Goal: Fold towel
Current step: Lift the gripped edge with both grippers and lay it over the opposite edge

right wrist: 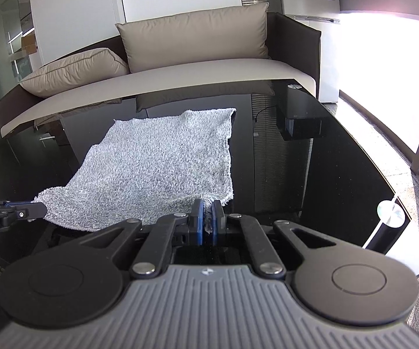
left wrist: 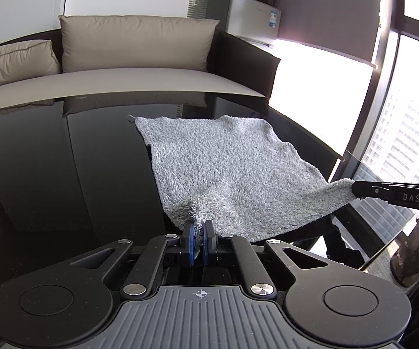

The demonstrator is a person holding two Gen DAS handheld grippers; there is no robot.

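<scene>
While the soft, limp grey terry towel (left wrist: 227, 168) sags from the glossy black bench (left wrist: 64, 160), left claw (left wrist: 199, 237) and right claw (right wrist: 208, 218) each pinch a near corner, the sensible holds.

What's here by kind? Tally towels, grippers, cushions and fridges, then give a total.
Towel: 1
Grippers, left and right, both shut on towel corners: 2
Cushions: 2
Fridge: 1
Total: 6
</scene>
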